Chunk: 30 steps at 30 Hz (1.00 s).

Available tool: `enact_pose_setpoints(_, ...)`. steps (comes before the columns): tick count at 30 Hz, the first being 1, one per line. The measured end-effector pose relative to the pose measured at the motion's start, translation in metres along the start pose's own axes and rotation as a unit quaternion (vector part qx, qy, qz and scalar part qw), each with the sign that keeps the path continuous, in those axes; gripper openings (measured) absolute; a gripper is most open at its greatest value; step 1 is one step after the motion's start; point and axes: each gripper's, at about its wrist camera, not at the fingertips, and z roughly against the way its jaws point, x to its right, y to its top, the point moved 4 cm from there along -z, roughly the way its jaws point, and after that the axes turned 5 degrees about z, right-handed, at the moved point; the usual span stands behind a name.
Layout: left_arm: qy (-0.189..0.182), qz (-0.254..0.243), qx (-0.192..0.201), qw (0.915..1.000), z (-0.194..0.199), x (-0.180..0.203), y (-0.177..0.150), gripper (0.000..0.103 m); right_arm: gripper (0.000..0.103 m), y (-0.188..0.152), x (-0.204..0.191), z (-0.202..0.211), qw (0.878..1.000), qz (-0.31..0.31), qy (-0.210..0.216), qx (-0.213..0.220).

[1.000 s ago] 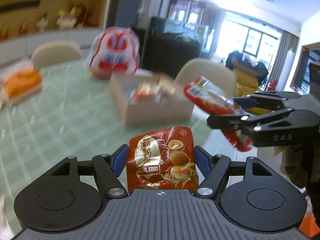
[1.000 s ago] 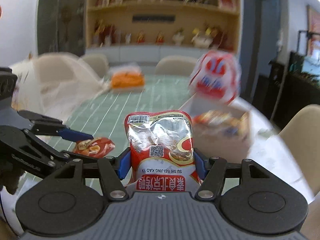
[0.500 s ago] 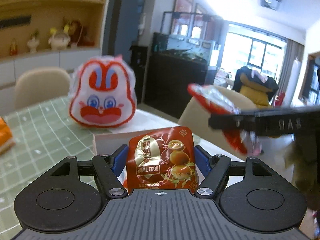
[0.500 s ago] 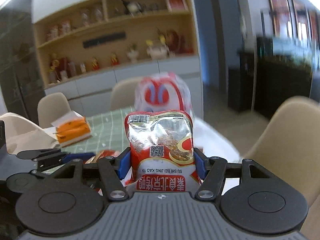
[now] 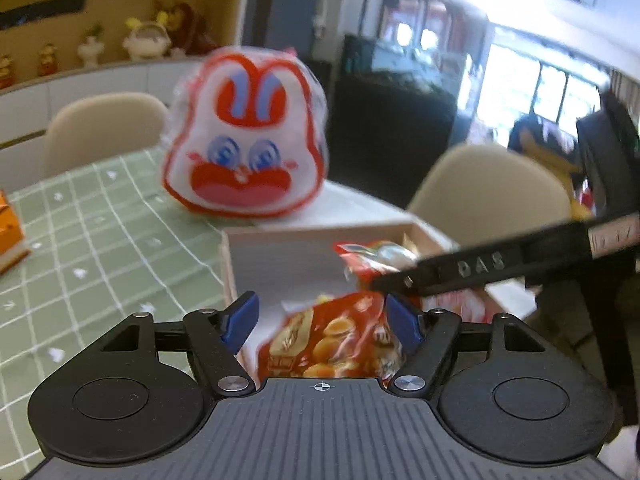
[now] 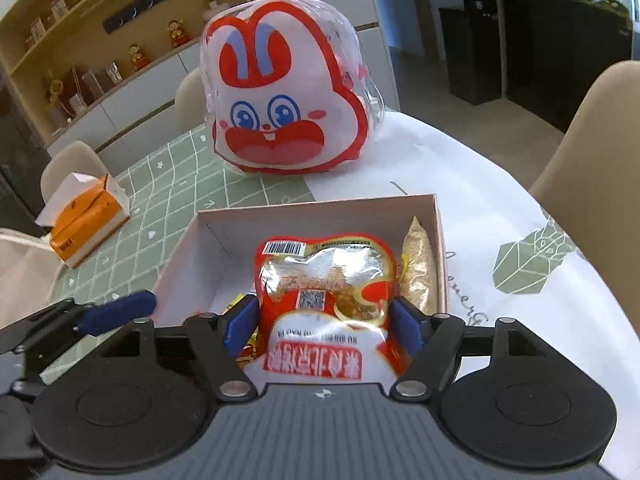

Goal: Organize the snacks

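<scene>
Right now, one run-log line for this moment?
left gripper: open, quail egg packet released | right gripper: opening, roast duck packet | over cardboard box

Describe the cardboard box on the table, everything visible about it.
The cardboard box is a shallow, open-topped rectangular tray with pale pinkish-brown walls and a whitish inside. It sits flat on the table, in front of the rabbit-face bag and apart from it. A golden-brown packet leans against its right wall. Both grippers reach over its near side, each with a red snack pouch between the jaws, over the box.
</scene>
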Motion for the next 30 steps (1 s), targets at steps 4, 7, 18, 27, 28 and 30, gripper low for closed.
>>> enact_pose_setpoints(4,0.01,0.014,0.036,0.9992,0.035,-0.003,0.005,0.076,0.077,-0.004,-0.008,0.041,0.998,0.002,-0.008,0.06)
enact_pose_setpoints(7,0.005,0.021,0.046,0.9987,0.066,0.003,-0.003,0.076,0.078,-0.017,-0.023,0.08,0.994,0.013,-0.021,0.103)
enact_pose_setpoints(18,-0.004,0.012,0.021,0.9997,0.143,0.033,-0.094,0.072,0.085,-0.133,-0.065,0.155,0.988,0.032,-0.064,0.135)
enact_pose_setpoints(27,0.025,0.029,-0.02,0.9991,0.143,0.014,-0.142,0.072,0.085,-0.205,-0.082,0.122,0.992,0.037,-0.101,0.063)
enact_pose_setpoints(28,0.027,0.029,-0.023,0.9989,0.14,0.013,-0.145,0.072,0.085,-0.208,-0.082,0.119,0.992,0.035,-0.102,0.058)
enact_pose_setpoints(30,0.028,0.032,-0.03,0.9987,0.137,0.011,-0.149,0.072,0.085,-0.214,-0.079,0.114,0.993,0.032,-0.106,0.048)
